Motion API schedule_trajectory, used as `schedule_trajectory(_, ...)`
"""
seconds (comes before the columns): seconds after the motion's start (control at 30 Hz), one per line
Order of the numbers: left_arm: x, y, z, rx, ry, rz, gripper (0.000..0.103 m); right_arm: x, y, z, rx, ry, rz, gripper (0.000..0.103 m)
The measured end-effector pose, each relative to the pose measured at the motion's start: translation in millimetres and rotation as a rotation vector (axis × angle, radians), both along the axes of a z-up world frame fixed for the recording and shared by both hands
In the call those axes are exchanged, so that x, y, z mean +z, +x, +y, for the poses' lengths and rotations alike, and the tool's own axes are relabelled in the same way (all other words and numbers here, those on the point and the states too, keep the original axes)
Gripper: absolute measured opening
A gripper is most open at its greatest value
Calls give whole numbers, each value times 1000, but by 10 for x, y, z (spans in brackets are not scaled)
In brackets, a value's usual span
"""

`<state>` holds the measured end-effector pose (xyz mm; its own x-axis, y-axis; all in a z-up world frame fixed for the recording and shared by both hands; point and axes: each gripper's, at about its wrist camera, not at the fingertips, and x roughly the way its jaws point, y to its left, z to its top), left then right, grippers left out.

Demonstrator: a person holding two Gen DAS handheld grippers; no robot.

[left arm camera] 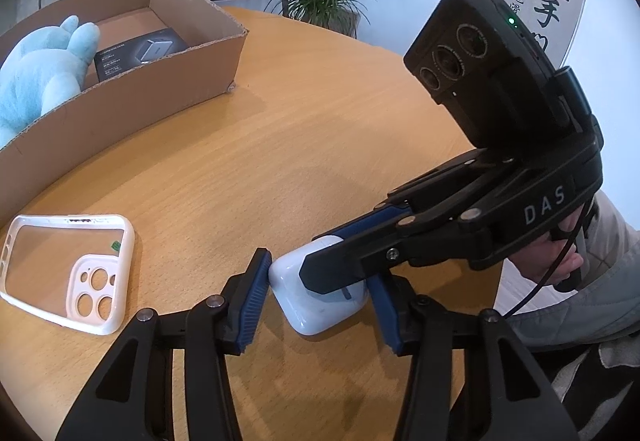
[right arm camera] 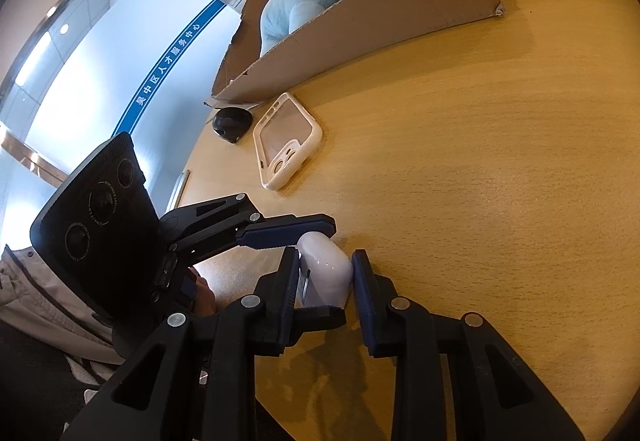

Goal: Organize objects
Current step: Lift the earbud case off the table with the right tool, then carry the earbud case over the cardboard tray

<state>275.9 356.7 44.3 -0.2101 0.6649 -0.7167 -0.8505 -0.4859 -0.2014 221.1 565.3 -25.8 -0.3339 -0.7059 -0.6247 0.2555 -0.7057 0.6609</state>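
Note:
A white earbud case sits low over the round wooden table, near its front edge. My left gripper is shut on it, with blue pads pressing its left and right sides. My right gripper comes in from the right and clamps the same case across its thin faces. In the right wrist view the earbud case stands between the right gripper's pads, with the left gripper gripping it above and below. Whether the case touches the table I cannot tell.
A white phone case lies flat to the left. Behind it stands an open cardboard box holding a pale blue plush toy and a black packaged box. A black computer mouse lies by the box corner. A person's hand holds the right gripper.

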Motion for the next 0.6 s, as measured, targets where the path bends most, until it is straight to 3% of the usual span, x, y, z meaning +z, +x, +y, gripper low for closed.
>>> schedule_trajectory(0.6,12,36,8,1,-8,14,46,92,26,-18,3,21,29,22)
